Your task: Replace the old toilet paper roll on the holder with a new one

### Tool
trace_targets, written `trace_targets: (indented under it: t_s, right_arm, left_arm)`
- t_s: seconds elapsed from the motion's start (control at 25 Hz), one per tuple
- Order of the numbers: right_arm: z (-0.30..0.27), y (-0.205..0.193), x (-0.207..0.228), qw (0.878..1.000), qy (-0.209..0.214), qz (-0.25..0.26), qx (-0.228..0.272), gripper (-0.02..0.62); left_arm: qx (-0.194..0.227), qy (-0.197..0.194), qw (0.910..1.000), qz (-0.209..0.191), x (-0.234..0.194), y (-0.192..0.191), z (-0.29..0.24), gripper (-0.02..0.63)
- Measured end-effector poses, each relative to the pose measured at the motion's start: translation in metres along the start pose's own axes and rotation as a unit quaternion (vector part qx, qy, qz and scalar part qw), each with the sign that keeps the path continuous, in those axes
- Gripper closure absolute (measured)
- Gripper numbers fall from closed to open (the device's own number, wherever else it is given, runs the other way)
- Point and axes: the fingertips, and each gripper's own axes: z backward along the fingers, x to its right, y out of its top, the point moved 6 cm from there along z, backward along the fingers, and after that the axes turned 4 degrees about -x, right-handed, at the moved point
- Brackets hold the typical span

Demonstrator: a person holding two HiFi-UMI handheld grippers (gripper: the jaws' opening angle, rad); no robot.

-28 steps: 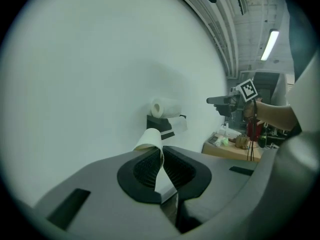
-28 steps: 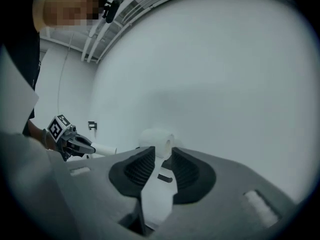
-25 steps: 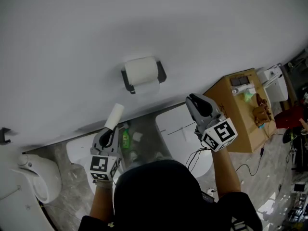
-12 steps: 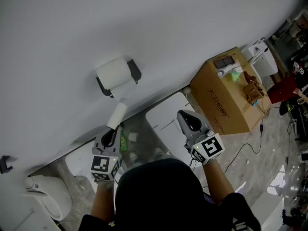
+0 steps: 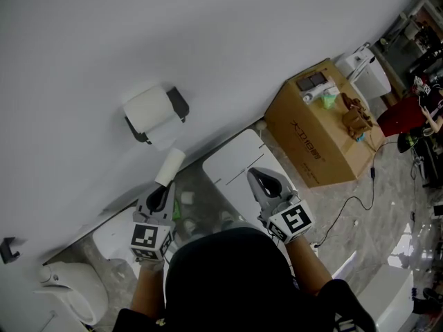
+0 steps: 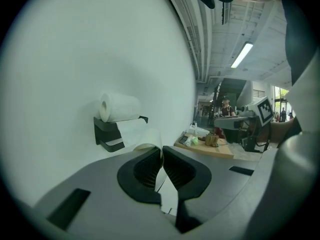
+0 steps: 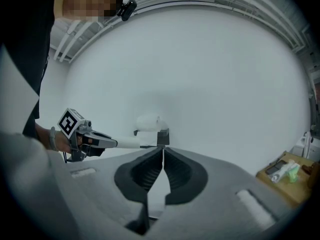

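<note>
A full white paper roll (image 5: 147, 106) sits on the black wall holder (image 5: 178, 102), with a loose sheet hanging below it. My left gripper (image 5: 161, 194) is shut on a bare white tube (image 5: 169, 167) that points up at the holder from just below it. In the left gripper view the tube (image 6: 161, 170) is pinched between the pads, with the roll (image 6: 120, 106) ahead on the left. My right gripper (image 5: 259, 178) is shut and holds nothing, low and right of the holder. The right gripper view shows its jaws (image 7: 163, 156) closed and the roll (image 7: 148, 122) far ahead.
A white toilet tank lid (image 5: 239, 163) lies under the right gripper. A cardboard box (image 5: 315, 133) with small items on top stands at the right. A bin with litter (image 5: 201, 216) sits between the grippers, another white toilet (image 5: 69, 289) at lower left. Cables run across the floor.
My right gripper has dropped down and away from the wall. The left gripper keeps the tube below the holder. The head view has swung, so the holder now sits further left.
</note>
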Motion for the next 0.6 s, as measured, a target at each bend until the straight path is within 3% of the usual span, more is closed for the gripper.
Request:
trace_targets:
  t_s: [0.6]
  right_arm:
    - [-0.008, -0.0041, -0.0035, 1.0, 0.012, -0.002, -0.018, 0.591]
  left_arm:
    - [-0.004, 0.001, 1.0, 0.0, -0.0038, -0.0038, 0.0054, 0.577]
